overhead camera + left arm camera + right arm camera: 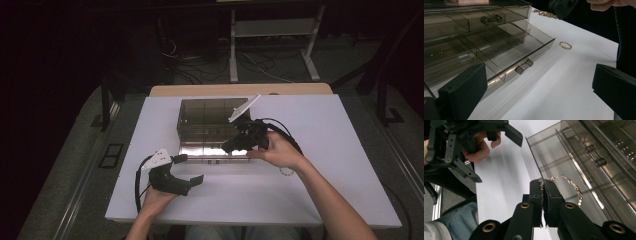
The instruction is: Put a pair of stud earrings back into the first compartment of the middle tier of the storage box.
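While the gold bracelet (571, 187) hangs pinched between the tips of your right gripper (542, 185), it sits just above the pulled-out lower drawer (506, 53) of the smoky clear organizer box (210, 120). The jaws are clamped tight on the chain, and its loop dangles to the side over the drawer's compartments. Step in hand looks like carrying the bracelet to a compartment for drop-off.

In the high view your right gripper (240, 142) hovers over the drawer's front edge, at the right end of the box. A second gold ring-like bracelet (565, 45) lies on the white table (320, 150), near the drawer's corner and apart from it.

Your left gripper (192, 170) rests near the table's front left, jaws spread wide, nothing between them, well apart from the box.

Next move, as I judge it: bring the chain fully over one compartment, lower until the loop clears the divider walls, then release. Watch that the chain doesn't drape across a divider or the drawer front.
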Motion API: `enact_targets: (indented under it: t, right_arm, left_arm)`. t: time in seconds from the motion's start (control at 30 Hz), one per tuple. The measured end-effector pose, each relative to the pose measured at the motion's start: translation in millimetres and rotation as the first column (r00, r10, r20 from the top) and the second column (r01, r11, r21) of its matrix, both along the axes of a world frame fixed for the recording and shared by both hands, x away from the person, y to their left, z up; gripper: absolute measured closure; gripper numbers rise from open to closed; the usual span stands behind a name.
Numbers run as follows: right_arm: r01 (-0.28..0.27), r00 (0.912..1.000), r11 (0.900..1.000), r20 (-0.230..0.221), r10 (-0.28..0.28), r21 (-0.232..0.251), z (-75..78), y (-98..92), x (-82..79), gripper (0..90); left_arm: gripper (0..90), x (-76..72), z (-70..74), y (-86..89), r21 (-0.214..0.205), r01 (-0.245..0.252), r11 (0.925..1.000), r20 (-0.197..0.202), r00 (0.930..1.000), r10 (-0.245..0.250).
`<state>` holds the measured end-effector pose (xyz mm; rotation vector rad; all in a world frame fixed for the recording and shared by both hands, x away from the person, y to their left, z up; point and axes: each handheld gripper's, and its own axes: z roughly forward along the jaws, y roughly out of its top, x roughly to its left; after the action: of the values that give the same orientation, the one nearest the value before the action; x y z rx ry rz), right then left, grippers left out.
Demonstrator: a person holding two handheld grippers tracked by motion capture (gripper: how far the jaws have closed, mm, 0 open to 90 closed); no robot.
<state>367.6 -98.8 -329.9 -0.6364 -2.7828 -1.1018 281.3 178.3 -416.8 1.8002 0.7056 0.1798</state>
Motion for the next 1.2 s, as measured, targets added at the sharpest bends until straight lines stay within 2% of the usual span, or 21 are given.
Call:
enact_targets:
  t: [0.5,1.2]
  right_arm:
    - [-0.038,0.9992,0.9989,-0.015,0.038,0.029,-8.8,32.1,7.4,84.8]
    - [-0.047,0.9987,0.9976,-0.018,0.048,0.05,-14.6,64.3,18.5,84.8]
  left_arm:
    - [0.0,0.8,0.0,-1.0,-0.003,0.006,1.0,-0.003,1.0,-0.006]
    - [0.0,0.1,0.4,-1.0,-0.001,0.011,0.9999,-0.002,0.9999,-0.011]
